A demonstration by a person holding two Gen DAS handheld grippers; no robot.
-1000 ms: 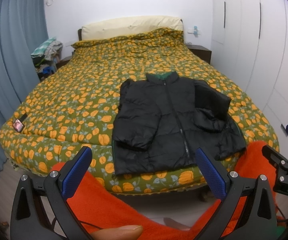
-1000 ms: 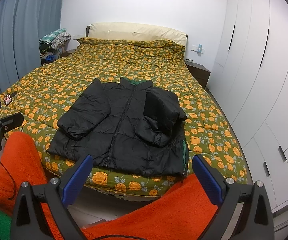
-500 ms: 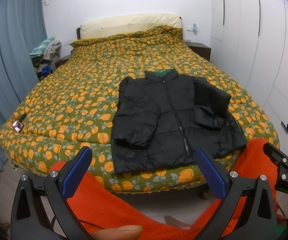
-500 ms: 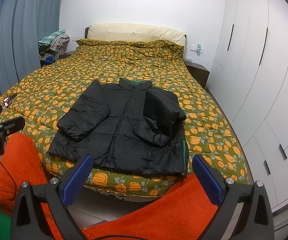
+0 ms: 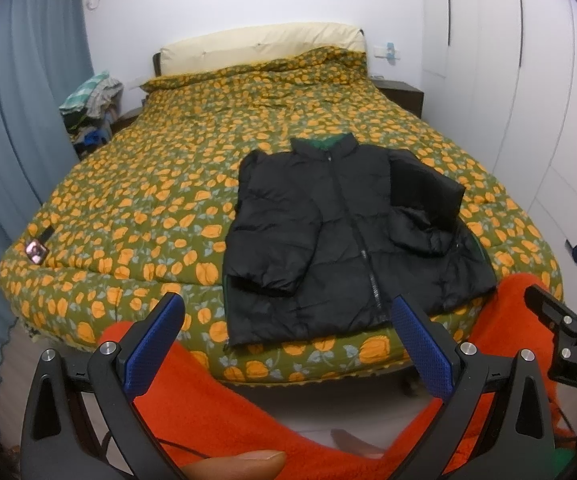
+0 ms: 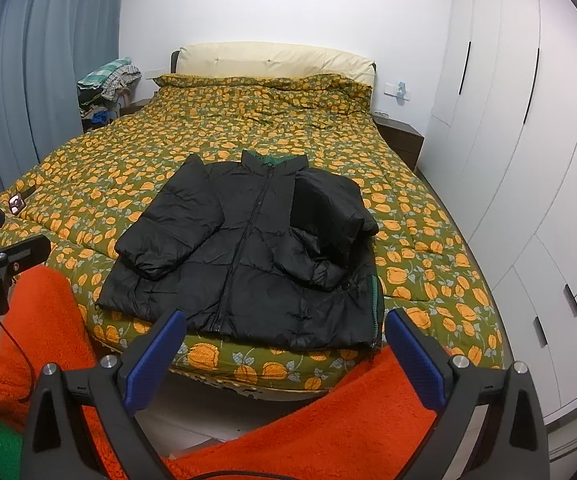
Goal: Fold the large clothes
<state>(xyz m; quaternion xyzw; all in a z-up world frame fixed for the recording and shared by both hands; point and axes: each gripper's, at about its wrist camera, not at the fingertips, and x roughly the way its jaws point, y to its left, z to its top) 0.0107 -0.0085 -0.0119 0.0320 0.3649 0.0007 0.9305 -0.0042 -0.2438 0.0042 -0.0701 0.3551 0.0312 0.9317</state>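
Observation:
A black puffer jacket (image 5: 340, 236) lies face up on the bed's near edge, zipped, collar toward the pillows; it also shows in the right wrist view (image 6: 248, 256). One sleeve (image 5: 424, 204) is folded in over the chest; the other sleeve (image 5: 272, 232) lies down its side. My left gripper (image 5: 288, 344) is open and empty, held short of the jacket's hem. My right gripper (image 6: 284, 352) is open and empty, also short of the hem.
The bed (image 5: 148, 208) has a green quilt with orange flowers. A small device (image 5: 35, 251) lies on its left corner. White wardrobes (image 6: 528, 160) stand on the right, blue curtains (image 5: 12, 120) on the left. Orange fabric (image 6: 328, 420) fills the foreground. A clothes pile (image 5: 88, 100) sits back left.
Both grippers have drifted slightly, so the jacket sits a little lower and closer in the views. The jacket has not moved. Both stay open.

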